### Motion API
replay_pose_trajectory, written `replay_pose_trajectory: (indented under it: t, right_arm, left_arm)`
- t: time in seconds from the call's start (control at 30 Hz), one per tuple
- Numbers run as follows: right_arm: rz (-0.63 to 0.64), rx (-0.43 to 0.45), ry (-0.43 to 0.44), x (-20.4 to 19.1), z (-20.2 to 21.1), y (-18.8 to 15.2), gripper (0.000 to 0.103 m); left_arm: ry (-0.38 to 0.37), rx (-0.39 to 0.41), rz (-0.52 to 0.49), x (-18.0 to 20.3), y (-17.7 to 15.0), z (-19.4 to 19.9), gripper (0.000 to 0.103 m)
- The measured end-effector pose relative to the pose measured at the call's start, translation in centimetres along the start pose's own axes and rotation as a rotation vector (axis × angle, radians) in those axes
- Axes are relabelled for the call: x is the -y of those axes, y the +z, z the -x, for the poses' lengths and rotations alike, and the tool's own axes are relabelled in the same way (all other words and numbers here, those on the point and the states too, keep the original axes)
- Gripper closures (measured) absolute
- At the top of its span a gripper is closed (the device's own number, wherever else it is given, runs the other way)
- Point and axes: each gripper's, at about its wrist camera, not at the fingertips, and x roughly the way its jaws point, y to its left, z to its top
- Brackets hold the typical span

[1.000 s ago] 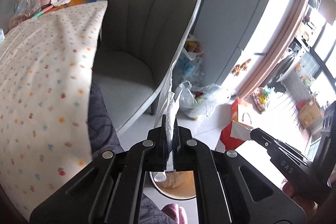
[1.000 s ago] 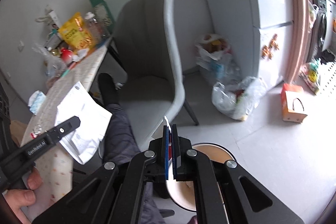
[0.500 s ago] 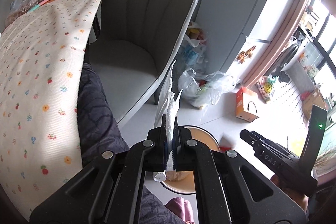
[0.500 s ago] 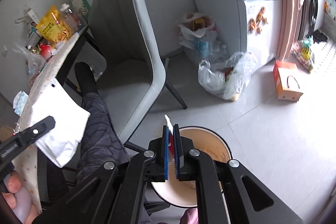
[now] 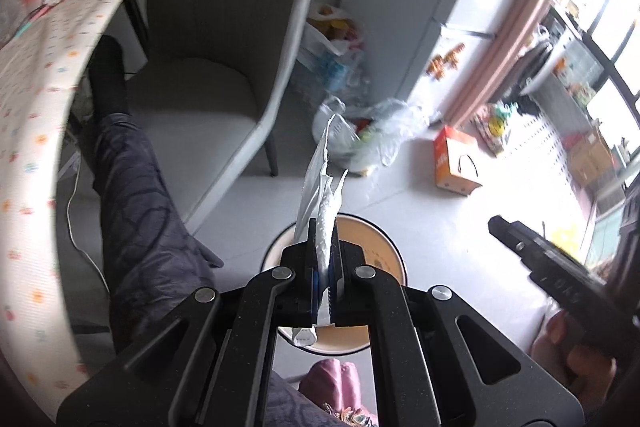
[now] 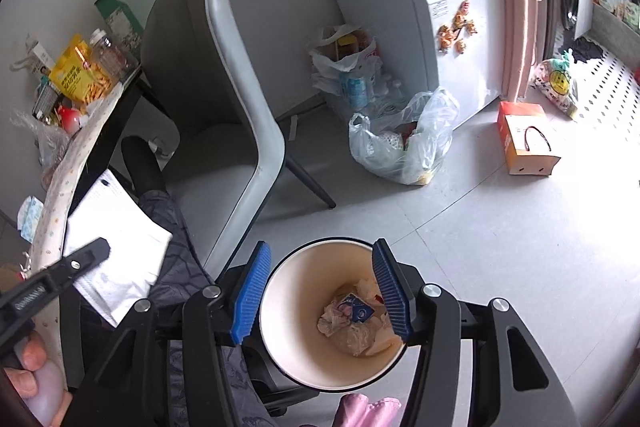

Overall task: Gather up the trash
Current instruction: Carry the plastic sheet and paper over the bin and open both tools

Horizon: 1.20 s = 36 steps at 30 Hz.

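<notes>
My left gripper (image 5: 323, 227) is shut on a crumpled white paper wrapper (image 5: 320, 179), which sticks up past its tips over the round cream trash bin (image 5: 384, 247). In the right wrist view my right gripper (image 6: 321, 243) hangs directly over the bin (image 6: 296, 291); its jaws are opening and nothing is between the blue pads (image 6: 250, 291). A small blue packet (image 6: 358, 311) lies in the bin on crumpled trash. At the left the white paper (image 6: 116, 247) shows flat in the left gripper's fingers (image 6: 80, 261). A finger (image 5: 516, 235) of the right gripper shows at the right.
A grey chair (image 6: 224, 87) stands behind the bin, beside the table with a dotted cloth (image 5: 36, 87). Plastic bags (image 6: 404, 139) and an orange box (image 6: 524, 139) lie on the floor by the fridge (image 6: 460, 7). A person's leg (image 5: 148, 219) is left of the bin.
The right jaws went from shut on a small blue-and-white piece to wide apart, and the piece now lies in the bin. Both grippers came down toward the bin.
</notes>
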Motion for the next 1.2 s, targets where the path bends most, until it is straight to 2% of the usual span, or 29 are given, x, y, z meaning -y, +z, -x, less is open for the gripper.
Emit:
replay_pose_trajectory:
  t: [0.1,0.17,0.3,0.33,0.37,0.4,0.47,0.57,0.73,0.83,0.9,0.93,0.97,1.03,1.13,1.2]
  right_arm:
    - [-0.018,0.022,-0.004,1.1,1.2,0.4,0.048]
    - [-0.029,0.033,-0.008,1.9,1.8,0.6,0.047]
    - [-0.044,0.048,-0.029,3.1,2.6,0.7,0.047]
    - [-0.051,0.048,-0.033,3.4,2.8,0.6,0.047]
    - [-0.056,0.048,-0.034,3.6,3.0,0.4,0.047]
    - [-0.060,0.049,-0.037,3.8,3.1,0.2,0.047]
    - [-0.064,0.049,-0.042,4.3,3.5,-0.2,0.047]
    - [-0.069,0.046,-0.046,4.8,3.5,-0.4,0.047]
    - [-0.069,0.051,-0.037,4.6,3.7,-0.3,0.047]
    - [-0.072,0.058,-0.033,4.6,3.9,-0.3,0.047]
    - [-0.079,0.064,-0.035,4.8,4.0,-0.4,0.047]
    - [-0.083,0.065,-0.035,4.9,4.1,-0.4,0.047]
    - [-0.084,0.065,-0.035,5.0,4.0,-0.5,0.047]
    - [-0.089,0.059,-0.034,5.4,3.8,-0.8,0.047]
    - [-0.098,0.048,-0.029,5.9,3.4,-1.1,0.047]
    - [-0.104,0.048,-0.029,6.3,3.2,-1.2,0.047]
  left_arm:
    - [-0.060,-0.042,0.000,0.8,0.0,-1.2,0.096]
    - [-0.090,-0.071,0.008,1.1,0.1,-2.2,0.081]
    - [-0.121,-0.112,0.016,1.5,-0.2,-3.9,0.060]
    - [-0.132,-0.118,0.024,1.5,-0.3,-4.2,0.048]
    - [-0.139,-0.119,0.031,1.4,-0.5,-4.4,0.042]
    - [-0.140,-0.116,0.032,1.5,-0.6,-4.4,0.041]
    - [-0.149,-0.113,0.031,1.5,-0.6,-4.3,0.031]
    - [-0.183,-0.104,0.039,1.5,-0.4,-4.0,0.021]
    - [-0.262,-0.125,0.072,1.5,-0.6,-4.2,0.019]
    - [-0.267,-0.135,0.075,1.7,-0.7,-4.5,0.023]
    - [-0.243,-0.155,0.044,2.2,-0.8,-5.0,0.056]
    - [-0.233,-0.177,0.027,2.4,-0.9,-5.4,0.088]
    - [-0.226,-0.203,0.022,2.6,-1.0,-5.9,0.091]
    - [-0.227,-0.202,0.039,2.7,-1.1,-6.3,0.088]
    - [-0.219,-0.195,0.070,2.5,-1.0,-6.4,0.038]
    - [-0.204,-0.177,0.064,2.4,-0.9,-6.1,0.038]
